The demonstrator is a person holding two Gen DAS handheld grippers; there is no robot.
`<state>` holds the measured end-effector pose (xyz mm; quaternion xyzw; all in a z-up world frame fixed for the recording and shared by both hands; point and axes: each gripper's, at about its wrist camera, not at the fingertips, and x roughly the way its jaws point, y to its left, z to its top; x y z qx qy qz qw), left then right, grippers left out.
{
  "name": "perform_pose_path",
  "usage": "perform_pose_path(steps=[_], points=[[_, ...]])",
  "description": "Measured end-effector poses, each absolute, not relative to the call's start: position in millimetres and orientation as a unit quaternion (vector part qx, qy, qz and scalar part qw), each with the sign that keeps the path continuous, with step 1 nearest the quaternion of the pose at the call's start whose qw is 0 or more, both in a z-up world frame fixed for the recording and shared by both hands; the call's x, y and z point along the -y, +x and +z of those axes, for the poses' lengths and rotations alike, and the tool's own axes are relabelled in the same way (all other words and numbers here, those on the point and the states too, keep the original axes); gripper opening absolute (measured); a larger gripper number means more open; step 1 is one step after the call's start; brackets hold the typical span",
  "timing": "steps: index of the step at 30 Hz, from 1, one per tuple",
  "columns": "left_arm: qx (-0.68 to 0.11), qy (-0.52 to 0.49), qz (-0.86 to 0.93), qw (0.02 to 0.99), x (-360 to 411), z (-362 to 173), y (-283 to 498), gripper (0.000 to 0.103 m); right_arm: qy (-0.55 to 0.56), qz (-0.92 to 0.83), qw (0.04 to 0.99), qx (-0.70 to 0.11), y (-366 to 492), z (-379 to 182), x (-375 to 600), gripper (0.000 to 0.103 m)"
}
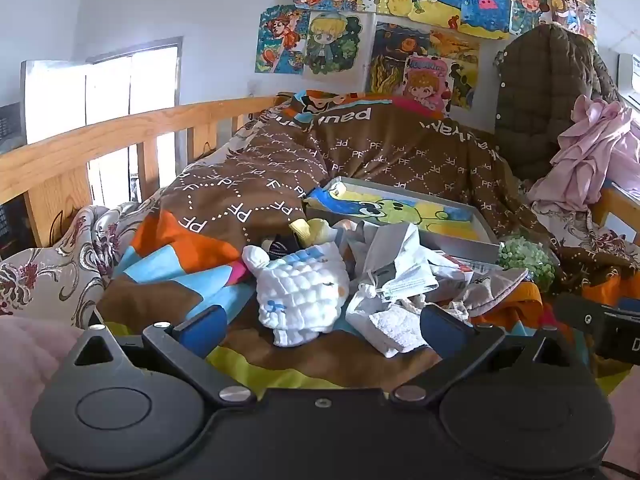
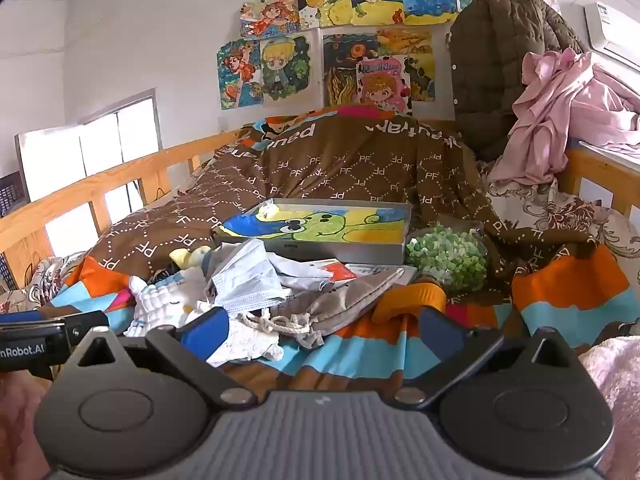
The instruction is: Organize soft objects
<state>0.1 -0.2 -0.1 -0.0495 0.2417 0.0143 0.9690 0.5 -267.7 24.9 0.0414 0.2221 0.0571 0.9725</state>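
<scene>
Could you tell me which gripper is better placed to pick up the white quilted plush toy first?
Left. The white quilted plush toy lies directly between the open left gripper fingers; for the open right gripper it sits off to the left.

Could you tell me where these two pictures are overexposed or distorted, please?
Left wrist view: the window is blown out to white and the bed rail bows from fisheye. Right wrist view: same white window, curved rail; the pile stays evenly lit.

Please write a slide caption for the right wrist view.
Open right gripper above a pile with drawstring pouch and face mask.
</scene>
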Motion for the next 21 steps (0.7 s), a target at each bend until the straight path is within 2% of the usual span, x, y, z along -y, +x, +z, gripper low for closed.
perform_pose_path(steps=[21], points=[[-0.246,-0.051,0.012,0.968,2.5,0.5,0.1,0.102,0.04,0.056,0.972,-0.225,1.2,24.2,267.3,0.103]])
